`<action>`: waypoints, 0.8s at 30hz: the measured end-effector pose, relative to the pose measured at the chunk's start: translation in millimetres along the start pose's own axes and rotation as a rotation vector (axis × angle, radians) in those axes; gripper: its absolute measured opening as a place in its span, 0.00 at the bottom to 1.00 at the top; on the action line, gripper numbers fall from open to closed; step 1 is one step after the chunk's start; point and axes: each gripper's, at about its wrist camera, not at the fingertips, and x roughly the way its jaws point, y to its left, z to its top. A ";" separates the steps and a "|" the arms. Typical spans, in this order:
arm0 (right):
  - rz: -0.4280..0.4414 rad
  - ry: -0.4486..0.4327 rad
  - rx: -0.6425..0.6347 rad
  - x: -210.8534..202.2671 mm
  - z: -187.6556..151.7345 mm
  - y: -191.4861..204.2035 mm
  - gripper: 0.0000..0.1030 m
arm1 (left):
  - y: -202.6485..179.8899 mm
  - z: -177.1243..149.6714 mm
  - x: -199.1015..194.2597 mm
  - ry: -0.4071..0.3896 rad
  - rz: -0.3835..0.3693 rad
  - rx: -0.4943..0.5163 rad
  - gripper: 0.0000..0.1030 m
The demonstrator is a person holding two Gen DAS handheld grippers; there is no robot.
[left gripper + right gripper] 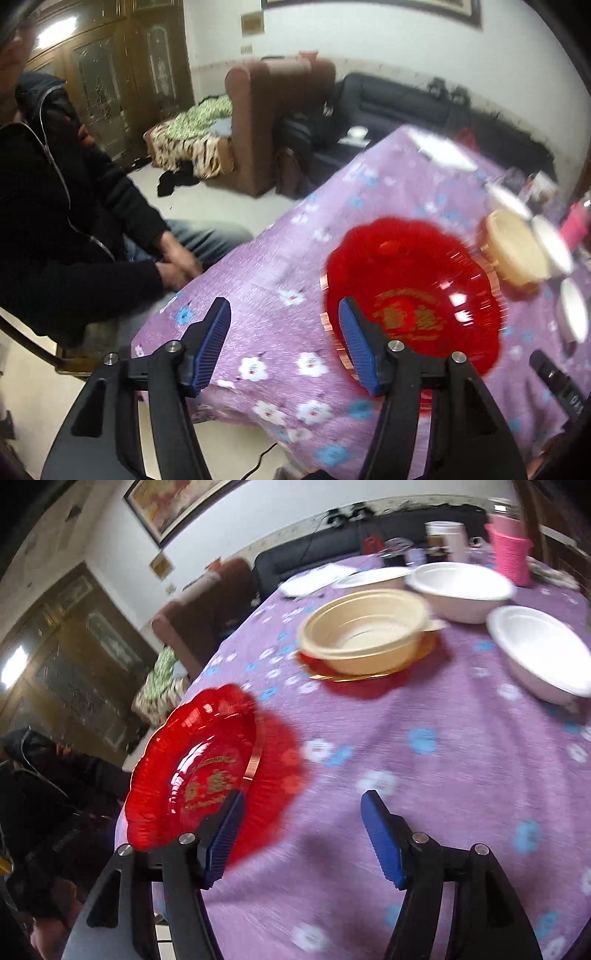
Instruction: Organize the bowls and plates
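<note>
A red scalloped plate (413, 295) with gold lettering lies on the purple flowered tablecloth (277, 258). My left gripper (284, 310) stands open over bare cloth, and its right finger overlaps the plate's near rim. In the right wrist view the red plate (192, 768) sits near the table's left edge, behind the left finger of my open right gripper (303, 801). Nothing is between either pair of fingers. A beige bowl (365, 642) rests on a second red plate (369, 675) further back. Both views are blurred.
White bowls (461, 590) (539, 650) and a white plate (373, 578) stand at the back right, with a pink cup (509, 550) and other cups behind. A person in a black jacket (55, 221) sits at the table's left side. A brown armchair (266, 122) stands beyond.
</note>
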 end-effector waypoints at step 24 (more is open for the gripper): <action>0.338 -0.068 0.289 -21.9 104.4 -106.0 0.73 | -185.1 26.1 25.4 0.260 -0.318 0.219 0.72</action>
